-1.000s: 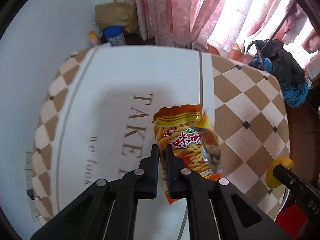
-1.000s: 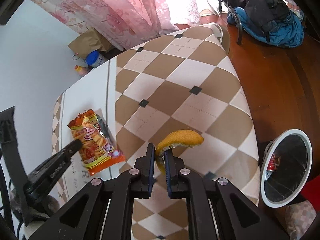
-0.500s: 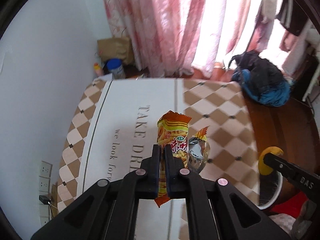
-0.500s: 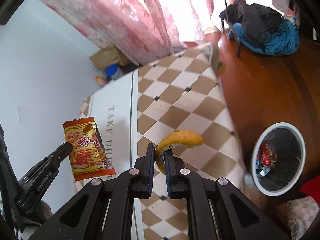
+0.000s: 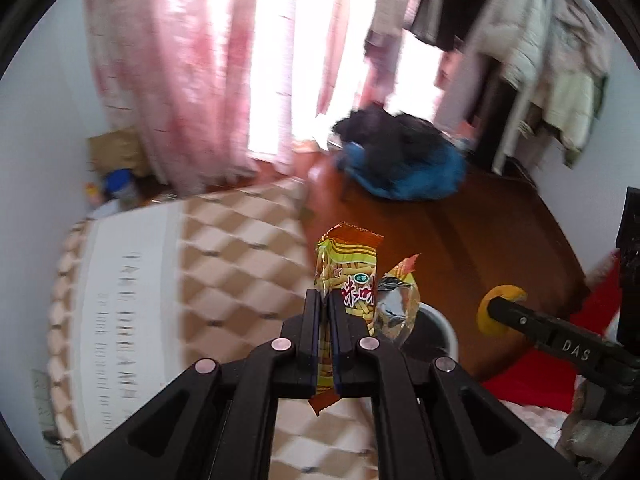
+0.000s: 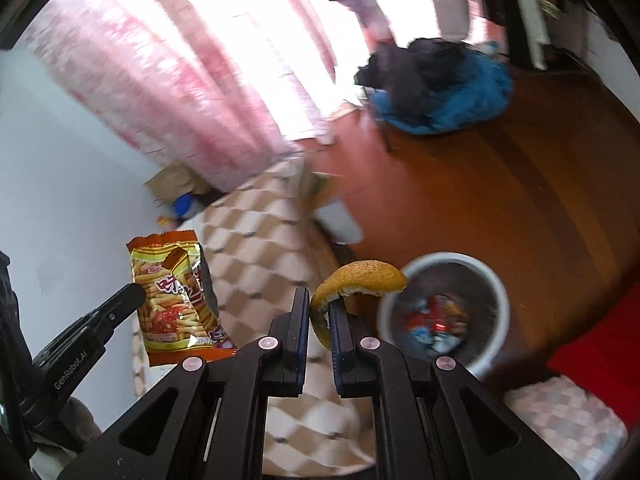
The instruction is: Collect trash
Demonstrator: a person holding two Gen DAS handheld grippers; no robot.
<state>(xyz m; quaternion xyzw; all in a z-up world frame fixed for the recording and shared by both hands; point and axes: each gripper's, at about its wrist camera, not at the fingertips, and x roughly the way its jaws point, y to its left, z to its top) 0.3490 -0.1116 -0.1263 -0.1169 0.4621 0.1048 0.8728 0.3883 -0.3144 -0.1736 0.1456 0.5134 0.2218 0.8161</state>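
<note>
My left gripper (image 5: pixel 325 300) is shut on an orange and yellow snack bag (image 5: pixel 348 280) held up in the air beyond the table's right edge. The same snack bag (image 6: pixel 176 300) hangs at the left of the right wrist view, with the left gripper (image 6: pixel 134 294) pinching it. An orange peel (image 6: pixel 360 280) sits in my right gripper (image 6: pixel 320 304), which is shut on it. The peel (image 5: pixel 500 308) also shows at the right in the left wrist view. A white-rimmed trash bin (image 6: pixel 444 312) with wrappers inside stands on the floor just right of the peel. Its rim (image 5: pixel 436 320) peeks out behind the bag.
The checked tablecloth table (image 5: pixel 200 280) lies to the left and below. A dark and blue pile of clothes (image 6: pixel 436 88) lies on the wooden floor. Pink curtains (image 5: pixel 180 80) hang behind. A red cloth (image 6: pixel 592 340) is at the right.
Both grippers have swung right, off the table toward the floor, carrying the snack bag and the peel. The trash bin now sits closer, right beside the peel.
</note>
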